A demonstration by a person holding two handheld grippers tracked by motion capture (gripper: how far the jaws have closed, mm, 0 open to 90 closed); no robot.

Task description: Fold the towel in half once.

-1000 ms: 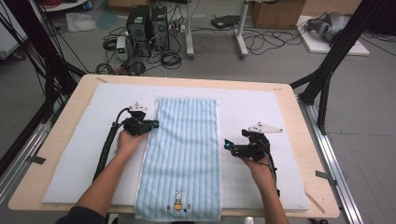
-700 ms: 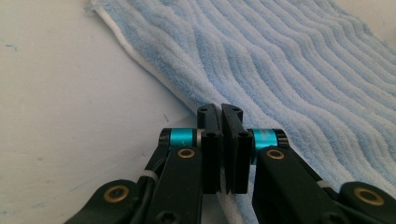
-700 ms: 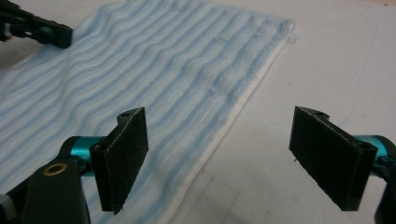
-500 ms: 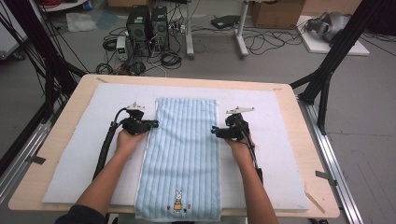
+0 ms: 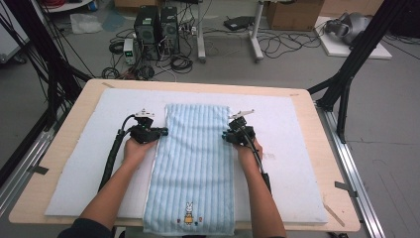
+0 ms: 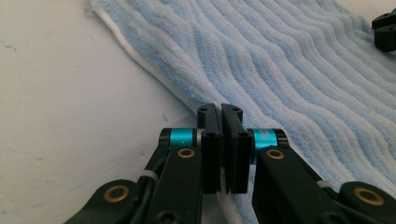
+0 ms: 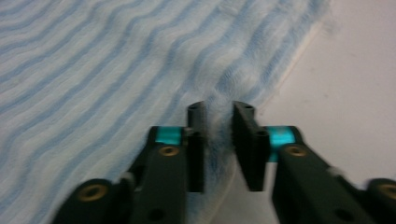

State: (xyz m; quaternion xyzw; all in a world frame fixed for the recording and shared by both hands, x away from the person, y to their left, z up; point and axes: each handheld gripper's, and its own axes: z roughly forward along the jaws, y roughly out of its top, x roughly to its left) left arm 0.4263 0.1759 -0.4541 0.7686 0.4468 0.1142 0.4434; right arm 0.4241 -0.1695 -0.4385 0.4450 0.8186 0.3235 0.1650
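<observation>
A: From the high view, where does the towel (image 5: 194, 168) lie?

B: Flat and lengthwise down the middle of the white pad (image 5: 84, 163) on the bench (image 5: 327, 148), striped light blue, with a small rabbit figure (image 5: 188, 214) near the end closest to the person. The left gripper (image 5: 159, 132) sits at the towel's left edge and the right gripper (image 5: 226, 135) at its right edge, roughly level with each other, each held in a hand.

A: And the left gripper view?

B: The left gripper (image 6: 220, 111) has its jaws pressed together, tips right at the towel's (image 6: 289, 70) white-bordered edge, where the cloth meets the pad (image 6: 70, 93). Whether any cloth is pinched between them I cannot tell. The other gripper's black tip (image 6: 385, 31) shows at the far side of the towel.

A: The right gripper view?

B: It is blurred, but the right gripper (image 7: 219, 109) has its jaws parted, straddling a raised fold of the towel's (image 7: 93, 60) edge. The cloth stands between them; they are not yet clamped on it.
</observation>
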